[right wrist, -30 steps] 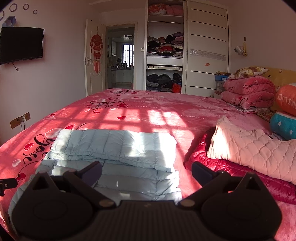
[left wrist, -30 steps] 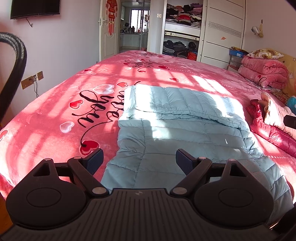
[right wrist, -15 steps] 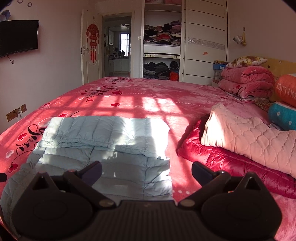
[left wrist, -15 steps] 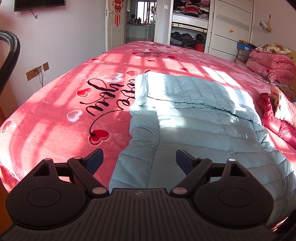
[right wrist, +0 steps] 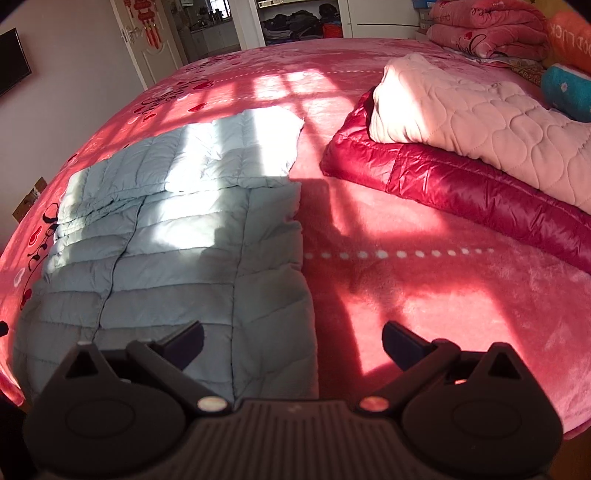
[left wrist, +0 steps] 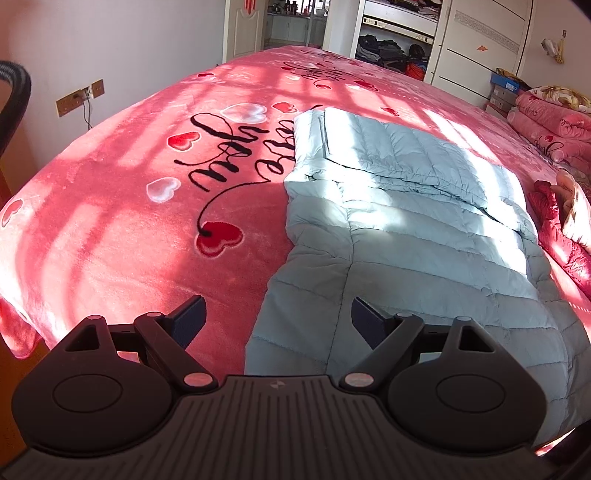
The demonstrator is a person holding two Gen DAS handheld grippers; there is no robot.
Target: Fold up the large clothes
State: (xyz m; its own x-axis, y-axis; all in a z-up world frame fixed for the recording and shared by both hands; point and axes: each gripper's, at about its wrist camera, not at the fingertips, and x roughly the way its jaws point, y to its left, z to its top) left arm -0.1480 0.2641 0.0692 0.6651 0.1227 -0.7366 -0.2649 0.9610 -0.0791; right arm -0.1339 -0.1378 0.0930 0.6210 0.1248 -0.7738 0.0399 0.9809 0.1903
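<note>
A pale blue quilted down coat (left wrist: 406, 236) lies flat on the pink heart-print bedspread (left wrist: 129, 206), its far part folded back over itself. My left gripper (left wrist: 277, 317) hovers open over the coat's near left edge, holding nothing. In the right wrist view the same coat (right wrist: 177, 236) fills the left half. My right gripper (right wrist: 291, 341) stands open above the coat's near right edge, one finger over the coat and the other over bare bedspread (right wrist: 424, 280). Neither gripper touches the fabric as far as I can see.
A dark red shiny coat (right wrist: 461, 184) with a pale pink quilted garment (right wrist: 480, 122) on top lies on the bed's right side. Folded pink quilts (right wrist: 487, 29) and pillows stack at the far right. A wardrobe (left wrist: 480, 48) and doorway stand beyond the bed.
Both grippers have tilted downward and come closer to the coat's near end; the room walls have slid out of view. Both stay open.
</note>
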